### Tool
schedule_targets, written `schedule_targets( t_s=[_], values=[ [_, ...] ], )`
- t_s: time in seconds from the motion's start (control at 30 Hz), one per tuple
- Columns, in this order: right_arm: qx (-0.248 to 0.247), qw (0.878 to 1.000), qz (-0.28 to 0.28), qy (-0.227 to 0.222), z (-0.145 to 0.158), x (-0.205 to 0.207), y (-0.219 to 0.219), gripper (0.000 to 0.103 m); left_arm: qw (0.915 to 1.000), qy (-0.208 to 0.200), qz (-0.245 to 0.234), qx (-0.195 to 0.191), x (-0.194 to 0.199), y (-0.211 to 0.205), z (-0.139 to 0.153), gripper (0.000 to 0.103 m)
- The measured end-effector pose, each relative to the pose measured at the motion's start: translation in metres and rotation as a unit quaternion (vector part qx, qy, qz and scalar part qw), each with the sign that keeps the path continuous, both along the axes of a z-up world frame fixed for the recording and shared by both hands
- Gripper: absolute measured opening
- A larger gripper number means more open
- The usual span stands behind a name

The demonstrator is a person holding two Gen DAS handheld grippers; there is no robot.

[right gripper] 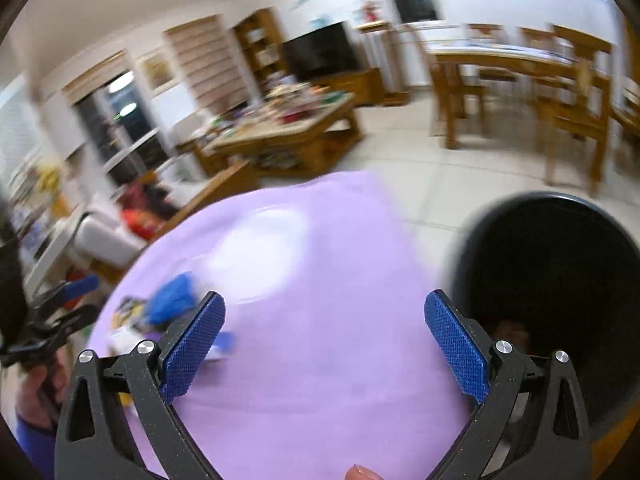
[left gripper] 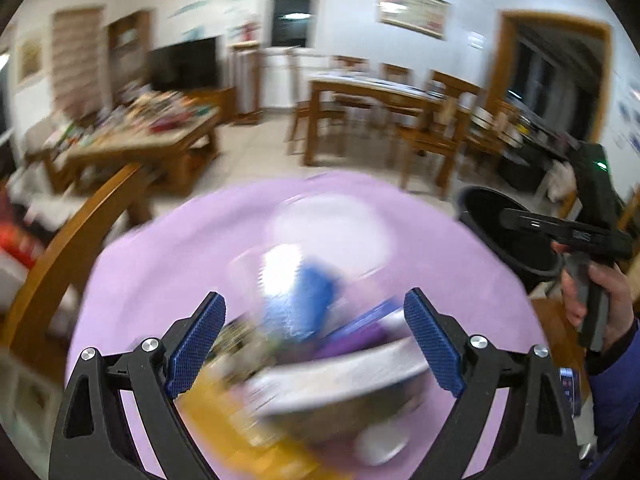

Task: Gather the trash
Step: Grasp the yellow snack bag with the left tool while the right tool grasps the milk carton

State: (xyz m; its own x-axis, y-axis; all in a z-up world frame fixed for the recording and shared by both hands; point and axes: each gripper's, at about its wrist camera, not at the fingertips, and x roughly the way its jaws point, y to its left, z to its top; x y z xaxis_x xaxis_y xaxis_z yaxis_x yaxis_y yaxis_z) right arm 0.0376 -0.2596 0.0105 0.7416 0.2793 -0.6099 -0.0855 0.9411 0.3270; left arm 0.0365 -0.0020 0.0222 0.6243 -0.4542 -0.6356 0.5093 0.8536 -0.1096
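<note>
A round table under a lilac cloth [left gripper: 168,264] [right gripper: 320,380] fills both views. On it lies a blurred trash pile: a crumpled blue piece [left gripper: 312,292] [right gripper: 172,300], a pale bowl [left gripper: 340,392], a yellow wrapper [left gripper: 224,408] and a purple packet [left gripper: 360,336]. My left gripper [left gripper: 316,340] [right gripper: 86,300] stands open over the pile, its pads apart from it. My right gripper [right gripper: 324,344] [left gripper: 520,222] is open and empty over bare cloth, beside a black bin [right gripper: 560,280] [left gripper: 492,216] at the table's right edge.
A wooden chair back [left gripper: 60,248] curves along the table's left side. Beyond the table a cluttered coffee table [left gripper: 160,128] [right gripper: 288,128] and a dining table with chairs [left gripper: 392,96] [right gripper: 520,64] stand on pale tiled floor. A fingertip [right gripper: 360,474] shows at the bottom edge.
</note>
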Motion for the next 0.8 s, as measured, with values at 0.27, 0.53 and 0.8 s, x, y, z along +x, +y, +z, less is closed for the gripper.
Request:
schedule_targets(
  t_s=[0.27, 0.53, 0.8],
  values=[
    [-0.071, 0.977, 0.201, 0.004, 0.001, 0.008, 0.147, 0.099, 0.9963, 0.068, 0.023, -0.047, -0.017, 0.055, -0.029, 0.090],
    [-0.108, 0.960, 0.257, 0.033, -0.022, 0.012, 0.191, 0.086, 0.9941, 0.099, -0.008, -0.043, -0.034, 0.046, -0.063, 0.090],
    [-0.120, 0.956, 0.266, 0.034, -0.039, 0.002, 0.196, 0.066, 0.9943, 0.102, 0.002, -0.030, -0.035, 0.046, -0.071, 0.086]
  ],
)
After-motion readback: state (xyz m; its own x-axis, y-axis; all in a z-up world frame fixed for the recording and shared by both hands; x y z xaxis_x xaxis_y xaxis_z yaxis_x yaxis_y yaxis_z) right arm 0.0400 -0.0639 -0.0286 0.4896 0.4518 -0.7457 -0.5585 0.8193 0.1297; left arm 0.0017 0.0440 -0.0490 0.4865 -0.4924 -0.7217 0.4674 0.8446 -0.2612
